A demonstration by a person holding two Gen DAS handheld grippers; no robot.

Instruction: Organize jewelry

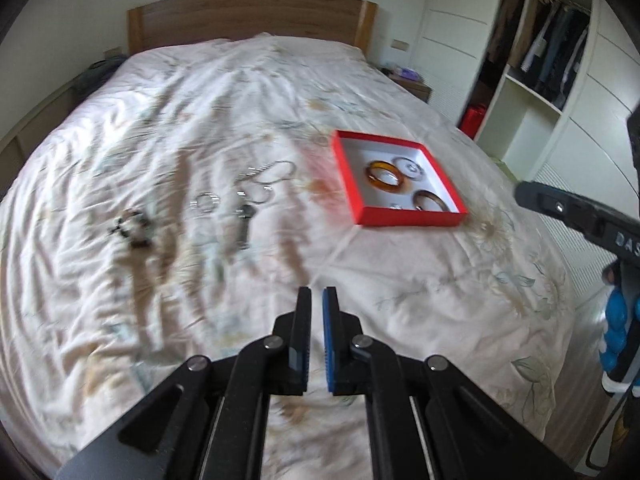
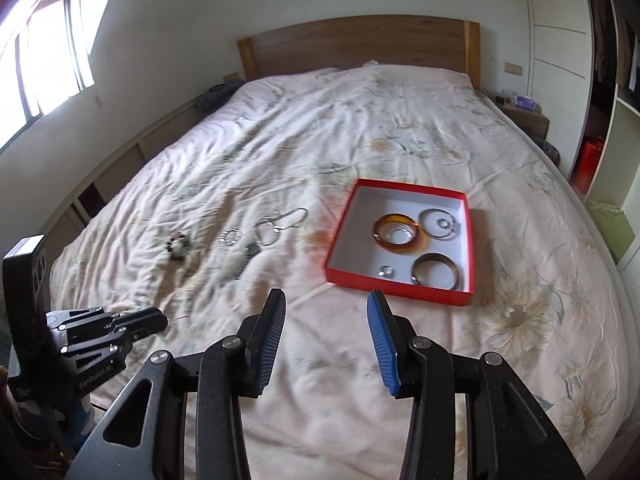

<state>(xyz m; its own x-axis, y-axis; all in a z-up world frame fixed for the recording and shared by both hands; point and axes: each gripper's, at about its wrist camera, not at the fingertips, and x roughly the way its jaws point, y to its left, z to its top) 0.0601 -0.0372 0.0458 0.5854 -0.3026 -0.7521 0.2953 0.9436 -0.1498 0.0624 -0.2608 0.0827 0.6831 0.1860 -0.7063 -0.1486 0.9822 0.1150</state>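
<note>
A red box (image 2: 400,289) with a white inside lies on the bed (image 2: 360,128); it also shows in the left wrist view (image 1: 408,218). In it lie an amber bangle (image 2: 396,234), a silver bangle (image 2: 442,223), a brown bangle (image 2: 437,272) and a small ring (image 2: 386,271). Left of the box on the sheet lie a dark beaded bracelet (image 2: 178,245), a silver ring-shaped piece (image 2: 231,237), a chain necklace (image 2: 282,222) and a dark watch-like piece (image 1: 245,224). My left gripper (image 1: 317,294) is shut and empty, above the sheet. My right gripper (image 2: 326,300) is open and empty, short of the box.
A wooden headboard (image 2: 360,46) stands at the far end. An open wardrobe (image 1: 536,64) and a nightstand (image 2: 524,114) are at the right. A window (image 2: 44,60) is at the left. The other gripper shows at the edge of each view.
</note>
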